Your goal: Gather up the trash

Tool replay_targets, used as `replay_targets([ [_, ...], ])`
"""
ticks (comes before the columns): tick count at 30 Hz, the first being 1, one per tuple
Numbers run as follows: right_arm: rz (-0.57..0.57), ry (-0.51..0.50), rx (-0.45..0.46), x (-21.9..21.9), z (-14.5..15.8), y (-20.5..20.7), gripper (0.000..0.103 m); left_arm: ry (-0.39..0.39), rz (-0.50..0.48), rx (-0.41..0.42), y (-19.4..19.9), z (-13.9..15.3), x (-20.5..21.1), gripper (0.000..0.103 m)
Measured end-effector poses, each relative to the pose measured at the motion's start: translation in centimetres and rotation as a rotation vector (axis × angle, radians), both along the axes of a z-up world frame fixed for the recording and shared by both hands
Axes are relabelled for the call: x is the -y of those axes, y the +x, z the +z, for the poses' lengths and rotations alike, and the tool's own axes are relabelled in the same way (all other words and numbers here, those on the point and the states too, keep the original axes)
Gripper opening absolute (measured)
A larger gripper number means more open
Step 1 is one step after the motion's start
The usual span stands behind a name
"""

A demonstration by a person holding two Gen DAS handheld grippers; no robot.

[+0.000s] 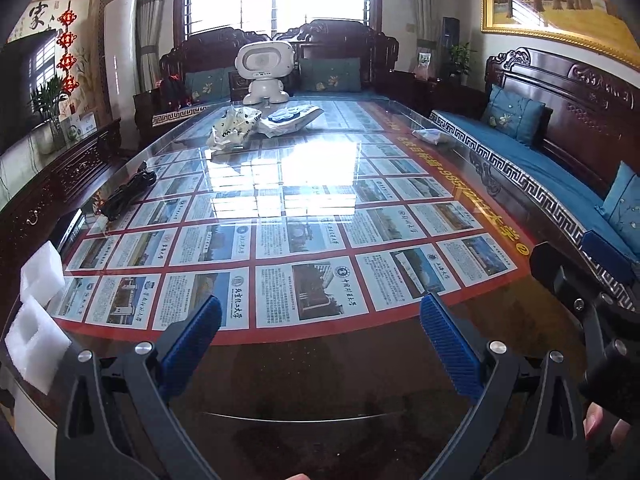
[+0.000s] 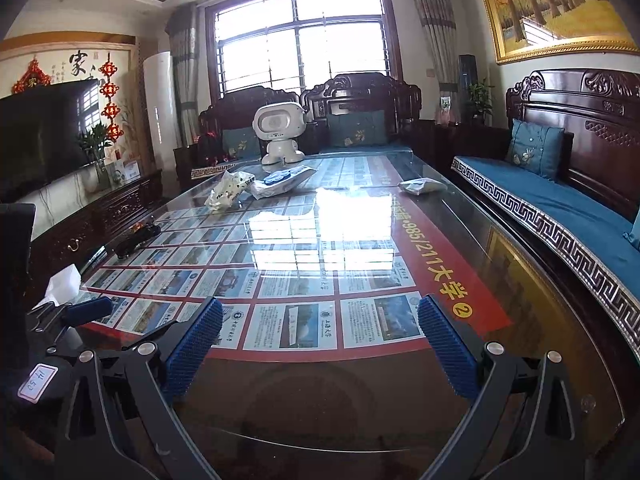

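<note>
My left gripper (image 1: 320,340) is open and empty above the near end of the glass-topped table (image 1: 304,384). My right gripper (image 2: 320,340) is open and empty too, beside it on the right. Two white foam blocks (image 1: 40,308) lie at the near left table edge, left of my left gripper; one shows in the right wrist view (image 2: 64,280). A crumpled white plastic bag (image 1: 232,126) and a white-and-blue wrapper (image 1: 290,118) lie at the far end, also in the right wrist view as bag (image 2: 228,190) and wrapper (image 2: 282,180). A small clear packet (image 2: 422,186) lies far right.
A white robot toy (image 1: 264,72) stands at the far table end. A black cable bundle (image 1: 128,194) lies at the left edge. A dark wooden sofa with blue cushions (image 2: 560,200) runs along the right. A TV cabinet (image 2: 100,208) runs along the left.
</note>
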State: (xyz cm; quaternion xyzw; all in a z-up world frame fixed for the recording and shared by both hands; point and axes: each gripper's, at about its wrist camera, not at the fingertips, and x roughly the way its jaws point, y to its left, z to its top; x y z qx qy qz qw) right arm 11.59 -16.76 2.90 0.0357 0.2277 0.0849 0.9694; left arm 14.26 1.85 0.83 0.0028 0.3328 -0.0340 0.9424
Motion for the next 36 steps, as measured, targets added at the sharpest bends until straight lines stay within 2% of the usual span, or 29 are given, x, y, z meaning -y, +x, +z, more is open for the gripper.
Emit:
replay_targets([
  [4, 0.003, 0.006, -0.004, 0.0, 0.0, 0.1, 0.095, -0.016, -0.013, -0.012, -0.1, 0.0, 0.1, 0.099],
  [8, 0.005, 0.004, -0.006, -0.1, 0.0, 0.2, 0.095, 0.034, -0.008, 0.010, -0.3, 0.1, 0.4, 0.099],
  [12, 0.008, 0.004, -0.010, -0.1, -0.1, 0.2, 0.095, 0.047, 0.013, 0.018, -0.5, 0.0, 0.4, 0.099],
  [18, 0.011, 0.002, -0.019, -0.2, -0.3, 0.4, 0.095, 0.026, 0.010, -0.009, -0.2, -0.4, 0.2, 0.099],
  [24, 0.010, -0.001, -0.022, -0.4, -0.3, 0.5, 0.095, 0.047, 0.034, 0.002, -0.3, -0.2, 0.0, 0.099],
  [36, 0.011, -0.003, -0.023, -0.5, -0.2, 0.5, 0.095, 0.059, -0.010, 0.008, -0.8, 0.5, 0.8, 0.099],
])
